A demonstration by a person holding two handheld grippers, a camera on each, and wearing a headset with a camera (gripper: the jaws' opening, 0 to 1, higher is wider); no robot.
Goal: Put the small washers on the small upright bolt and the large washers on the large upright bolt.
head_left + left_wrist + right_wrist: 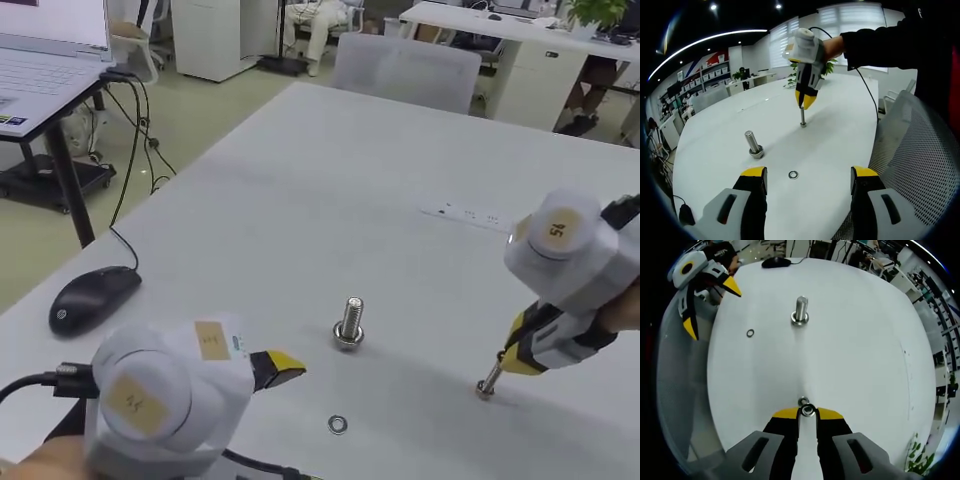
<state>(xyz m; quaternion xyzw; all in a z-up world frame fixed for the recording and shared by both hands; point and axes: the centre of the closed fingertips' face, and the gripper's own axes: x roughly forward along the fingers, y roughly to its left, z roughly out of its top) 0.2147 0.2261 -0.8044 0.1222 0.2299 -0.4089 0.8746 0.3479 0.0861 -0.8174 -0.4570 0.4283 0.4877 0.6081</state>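
White table (300, 180): I count two bolts, two washers and two grippers on or over it.
Bolts: the large bolt (349, 320) stands upright near the middle. The small bolt (489, 381) stands well apart to its right.
Washers: one held washer (807, 411) and one loose washer (338, 425).
Grippers: the left gripper (810, 172) and the right gripper (807, 415).
Large bolt: its threads point up and it has a wider collar at its foot. I can't tell whether that collar is the bolt's head or stacked washers.
Held washer: it is pinched between the right gripper's yellow tips, right at the top of the small bolt.
Loose washer: it lies flat on the table near the large bolt, on my side of it. It sits ahead of the left gripper's jaws and is not touched.
Right gripper: it is clamped on the held washer, nose angled down onto the small bolt.
Left gripper: its jaws are spread wide and grasp nothing. It sits low over the near edge of the table, pointing across it.
Right gripper view: I get the ring between the tips here. In the head view that spot is too small to read.
Head view: I get a mouse (93, 298) and a laptop (45, 60) off to the left.
Left gripper view: I get the dark sleeve (880, 45) behind the right gripper and a mesh chair (920, 150) at the table's edge.
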